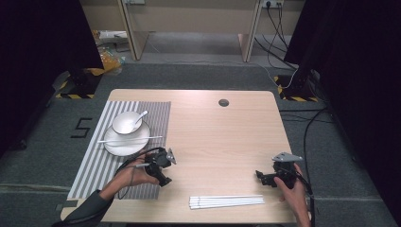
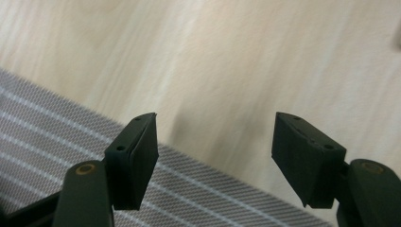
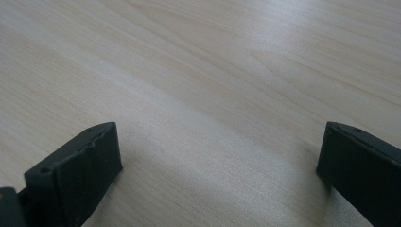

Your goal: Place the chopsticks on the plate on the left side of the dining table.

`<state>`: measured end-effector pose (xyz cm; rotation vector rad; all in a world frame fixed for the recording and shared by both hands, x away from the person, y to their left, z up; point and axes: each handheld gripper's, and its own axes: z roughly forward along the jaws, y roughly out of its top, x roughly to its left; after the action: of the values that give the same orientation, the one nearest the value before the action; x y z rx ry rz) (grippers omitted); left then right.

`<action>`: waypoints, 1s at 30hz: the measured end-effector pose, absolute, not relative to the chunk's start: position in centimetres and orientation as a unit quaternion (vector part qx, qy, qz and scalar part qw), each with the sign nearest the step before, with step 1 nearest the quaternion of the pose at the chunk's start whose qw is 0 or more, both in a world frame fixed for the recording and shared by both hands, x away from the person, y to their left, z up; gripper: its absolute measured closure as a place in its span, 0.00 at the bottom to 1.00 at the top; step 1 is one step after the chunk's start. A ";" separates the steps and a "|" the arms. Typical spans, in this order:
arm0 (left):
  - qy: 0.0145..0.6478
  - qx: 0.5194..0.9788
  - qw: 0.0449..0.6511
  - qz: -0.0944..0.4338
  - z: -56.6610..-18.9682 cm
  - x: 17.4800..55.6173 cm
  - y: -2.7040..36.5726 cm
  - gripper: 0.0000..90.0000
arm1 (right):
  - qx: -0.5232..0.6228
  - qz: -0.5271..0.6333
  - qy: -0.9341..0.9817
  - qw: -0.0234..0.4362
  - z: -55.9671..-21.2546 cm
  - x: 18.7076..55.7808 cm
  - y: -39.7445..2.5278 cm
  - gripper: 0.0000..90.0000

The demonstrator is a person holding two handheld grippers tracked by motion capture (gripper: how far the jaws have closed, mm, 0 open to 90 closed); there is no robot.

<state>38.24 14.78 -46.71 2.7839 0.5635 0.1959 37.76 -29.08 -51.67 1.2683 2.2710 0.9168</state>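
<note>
My left gripper hovers over the right edge of a grey striped placemat, near its front corner. In the left gripper view it is open with nothing between its jaws, the placemat below them and bare wood beyond. My right gripper is held low over the table's front right, pointing left. It is open and empty above plain wood. Several white chopsticks lie in a row by the front edge, between the two grippers.
On the placemat stands a white plate bearing a white bowl with a spoon in it. A single white stick lies across the plate. The wooden table has a dark cable hole near the back.
</note>
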 end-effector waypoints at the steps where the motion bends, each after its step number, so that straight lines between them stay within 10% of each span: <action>1: 0.191 0.968 0.148 0.068 -46.6 38.0 14.5 0.35 | 0.451 0.326 0.808 0.190 -51.7 37.8 -29.1 0.01; 30: 0.116 0.975 0.186 0.023 -47.0 35.6 8.2 0.36 | 0.450 0.327 0.809 0.190 -51.7 37.8 -29.1 0.00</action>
<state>35.62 8.25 -47.02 2.7478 0.3281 0.0658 37.76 -29.07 -51.67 1.2639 2.2751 0.9181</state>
